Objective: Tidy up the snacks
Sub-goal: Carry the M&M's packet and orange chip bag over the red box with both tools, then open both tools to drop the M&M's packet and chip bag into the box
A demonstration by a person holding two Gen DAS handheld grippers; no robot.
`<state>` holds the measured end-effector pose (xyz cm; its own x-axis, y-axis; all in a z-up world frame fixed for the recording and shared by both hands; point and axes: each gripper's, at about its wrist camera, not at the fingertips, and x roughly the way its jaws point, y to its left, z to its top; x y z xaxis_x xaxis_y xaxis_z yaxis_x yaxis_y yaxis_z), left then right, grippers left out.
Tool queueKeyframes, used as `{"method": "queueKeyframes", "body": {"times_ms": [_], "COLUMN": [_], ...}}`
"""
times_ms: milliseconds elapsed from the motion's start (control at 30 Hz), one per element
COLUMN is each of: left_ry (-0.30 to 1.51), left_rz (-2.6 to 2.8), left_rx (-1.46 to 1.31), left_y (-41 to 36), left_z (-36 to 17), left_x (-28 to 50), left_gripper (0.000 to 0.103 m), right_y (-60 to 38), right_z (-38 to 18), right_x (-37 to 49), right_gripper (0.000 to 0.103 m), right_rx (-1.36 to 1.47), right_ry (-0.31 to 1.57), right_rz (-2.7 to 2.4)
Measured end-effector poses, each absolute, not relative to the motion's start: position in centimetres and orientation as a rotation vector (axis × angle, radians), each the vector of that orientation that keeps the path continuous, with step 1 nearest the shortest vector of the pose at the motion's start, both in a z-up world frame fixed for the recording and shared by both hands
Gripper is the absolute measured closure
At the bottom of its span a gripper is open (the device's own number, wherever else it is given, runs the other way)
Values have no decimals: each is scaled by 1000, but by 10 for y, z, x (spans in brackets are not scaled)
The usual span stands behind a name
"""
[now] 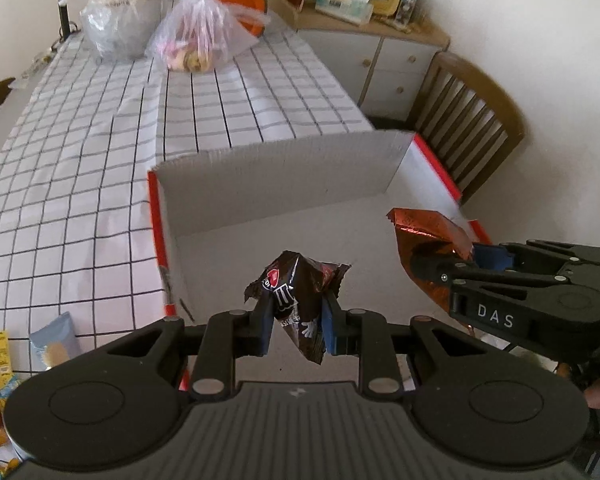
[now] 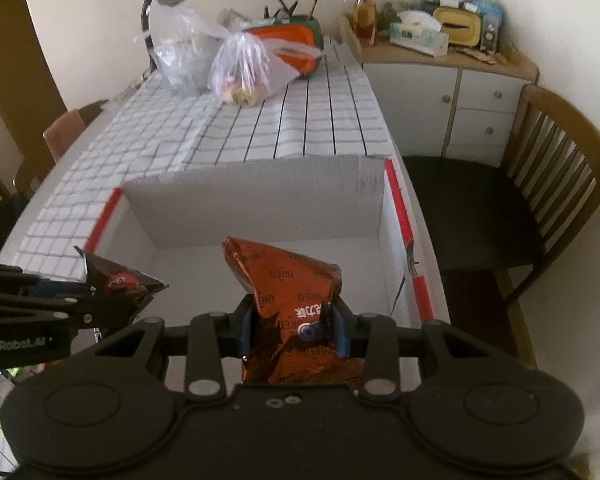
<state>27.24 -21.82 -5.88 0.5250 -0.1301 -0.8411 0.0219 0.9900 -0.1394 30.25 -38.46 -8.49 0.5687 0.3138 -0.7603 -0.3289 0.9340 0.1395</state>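
Observation:
My left gripper [image 1: 298,322] is shut on a dark brown candy packet [image 1: 300,304], held above the near left part of an open white cardboard box [image 1: 284,184] with red edges. The right gripper [image 2: 292,328] is shut on an orange foil Oreo packet [image 2: 296,300], held over the same box [image 2: 256,208]. In the left wrist view the orange packet [image 1: 428,240] and the right gripper [image 1: 444,268] sit at the right. In the right wrist view the brown packet [image 2: 120,278] and left gripper [image 2: 100,292] show at the left. The box floor looks bare.
The box rests on a table with a checked cloth [image 1: 80,152]. Two plastic bags [image 1: 196,36] and an orange container [image 1: 244,4] stand at the far end. Loose snack packets [image 1: 52,344] lie left of the box. A wooden chair [image 2: 540,184] and a cluttered cabinet [image 2: 452,80] are to the right.

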Motion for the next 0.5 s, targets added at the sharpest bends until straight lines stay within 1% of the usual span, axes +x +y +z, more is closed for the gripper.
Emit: {"method": "queueKeyframes", "body": {"times_ms": [233, 500], "left_ry": [1091, 1147], "left_rz": [-54, -26], "left_rx": [-101, -84], "left_y": [-229, -233], "left_z": [-88, -110], "left_x": [293, 297], "left_gripper": [79, 79], "right_y": [-378, -374], "right_z": [-111, -123], "right_x": [314, 314], "right_gripper": [66, 66], "right_rx": [-70, -109], "right_ry": [944, 979], "right_rz": [412, 442]}}
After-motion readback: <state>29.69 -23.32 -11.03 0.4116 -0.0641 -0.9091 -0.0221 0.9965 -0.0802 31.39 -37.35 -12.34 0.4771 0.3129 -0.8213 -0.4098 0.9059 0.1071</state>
